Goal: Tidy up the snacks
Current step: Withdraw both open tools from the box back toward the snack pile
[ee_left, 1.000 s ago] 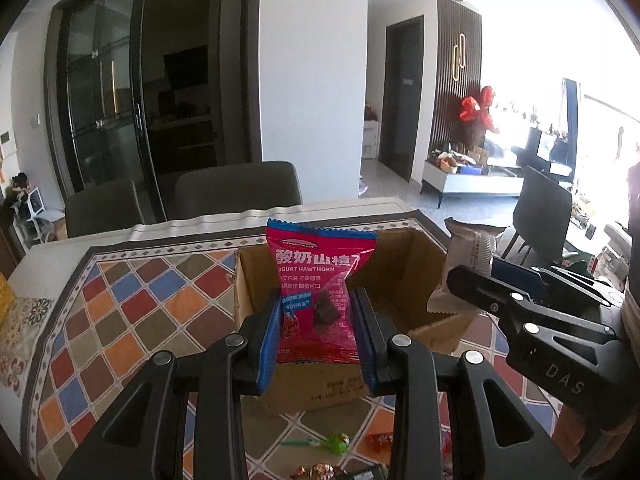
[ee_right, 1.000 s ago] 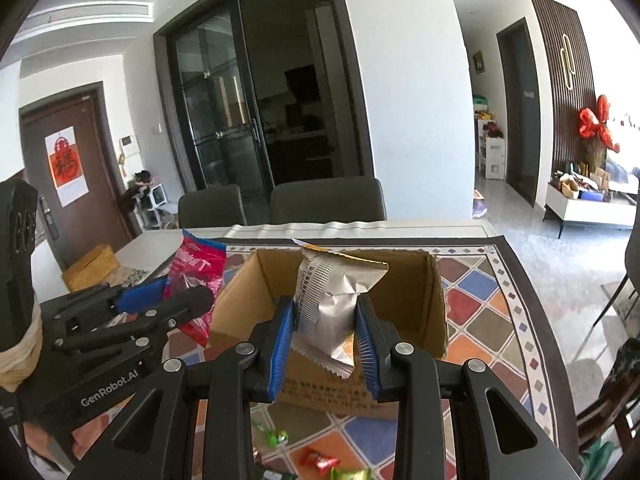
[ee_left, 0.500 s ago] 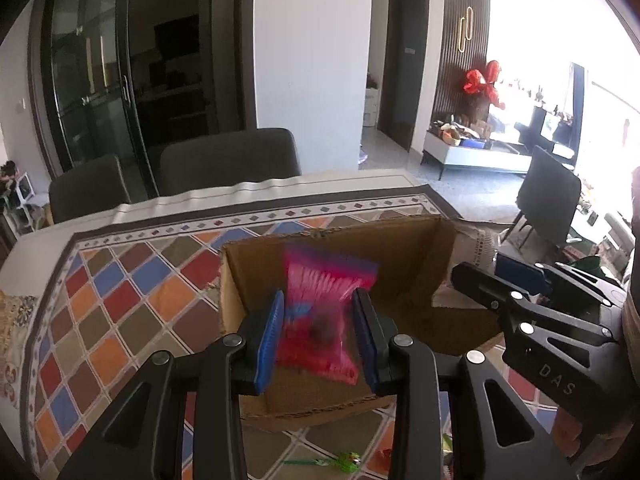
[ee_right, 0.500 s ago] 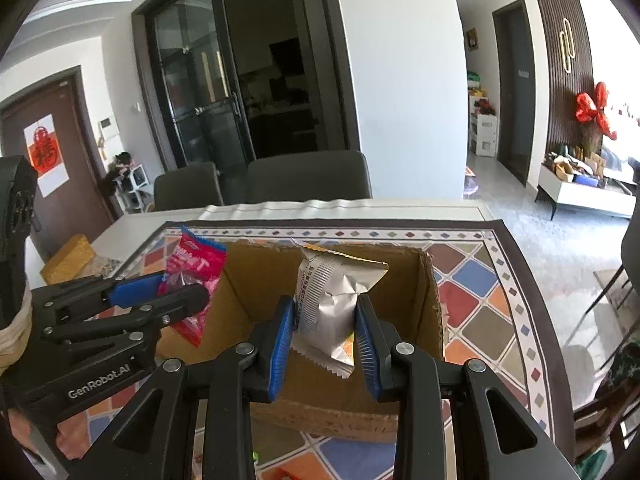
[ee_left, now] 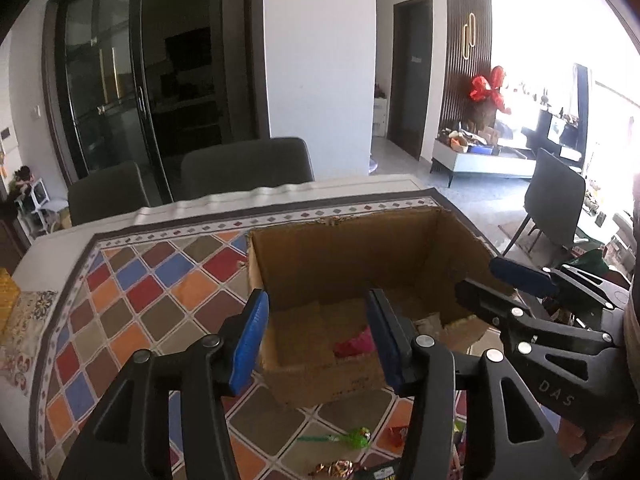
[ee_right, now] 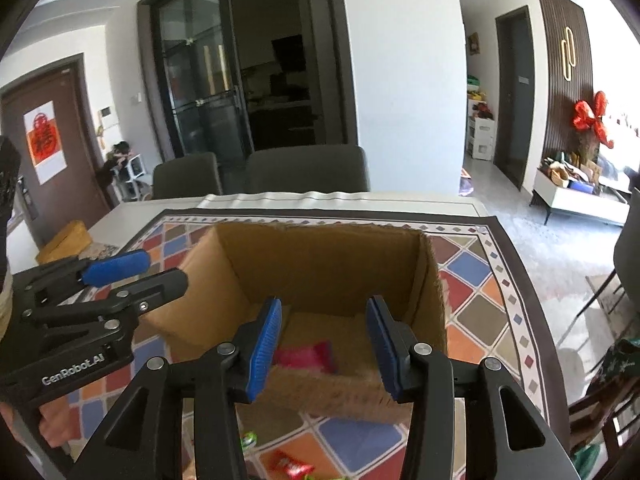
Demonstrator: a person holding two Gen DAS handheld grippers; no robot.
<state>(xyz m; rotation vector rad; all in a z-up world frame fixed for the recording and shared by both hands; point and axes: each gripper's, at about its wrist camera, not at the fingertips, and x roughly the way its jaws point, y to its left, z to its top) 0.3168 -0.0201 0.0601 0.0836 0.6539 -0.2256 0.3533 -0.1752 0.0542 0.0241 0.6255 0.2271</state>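
Observation:
An open cardboard box point(ee_left: 340, 264) stands on the patterned tablecloth. My left gripper point(ee_left: 318, 340) hangs over its near edge, jaws opening, nothing between the pads. A pink snack packet point(ee_left: 354, 346) lies on the box floor below it. A pale scrap point(ee_left: 430, 323) shows in the right corner; I cannot tell whether it is the silver packet. My right gripper point(ee_right: 322, 344) is also over the box point(ee_right: 320, 268), jaws opening and empty, with the pink packet point(ee_right: 308, 358) beneath. Each gripper appears in the other's view: the right gripper point(ee_left: 482, 280) and the left gripper point(ee_right: 162, 270).
Loose sweets lie in front of the box: a green lollipop point(ee_left: 356, 438), a red candy point(ee_right: 290, 468) and a gold-wrapped one point(ee_left: 336, 470). Two dark chairs point(ee_left: 248, 164) stand beyond the table's far edge. A yellow box point(ee_right: 64, 240) sits far left.
Both grippers let go. The pink packet dropped from the left jaws and the silver packet from the right jaws into the box. Both pairs of jaws stand wider.

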